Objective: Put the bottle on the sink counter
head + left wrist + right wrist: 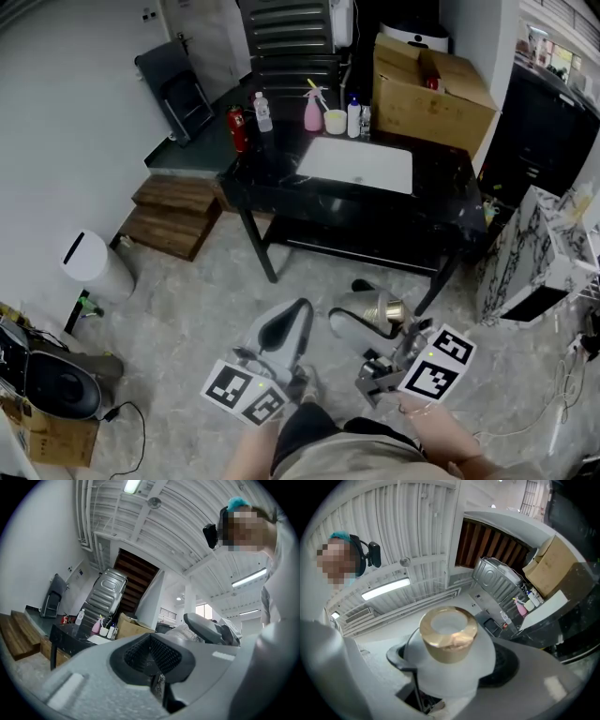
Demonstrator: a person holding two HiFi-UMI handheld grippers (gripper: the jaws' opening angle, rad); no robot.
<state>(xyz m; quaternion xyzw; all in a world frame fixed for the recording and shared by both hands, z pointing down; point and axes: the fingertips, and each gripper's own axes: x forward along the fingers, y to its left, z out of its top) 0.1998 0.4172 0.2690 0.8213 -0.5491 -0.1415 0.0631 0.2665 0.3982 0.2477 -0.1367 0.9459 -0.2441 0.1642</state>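
Observation:
A white bottle (367,317) with a gold cap (395,308) is held low over the floor, and my right gripper (361,326) is shut on it. In the right gripper view the bottle (449,667) fills the middle, cap (448,635) pointing up, with the right gripper (450,677) clamped round its body. My left gripper (286,330) hangs beside it, shut with nothing in it; in its own view the left gripper (151,657) shows its jaws together. The black sink counter (441,202) with a white basin (357,165) stands well ahead.
Along the counter's back edge stand a red can (237,128), a clear bottle (262,112), a pink spray bottle (313,111), a white cup (335,122) and a cardboard box (427,89). Wooden steps (173,216) and a white bin (94,262) are to the left.

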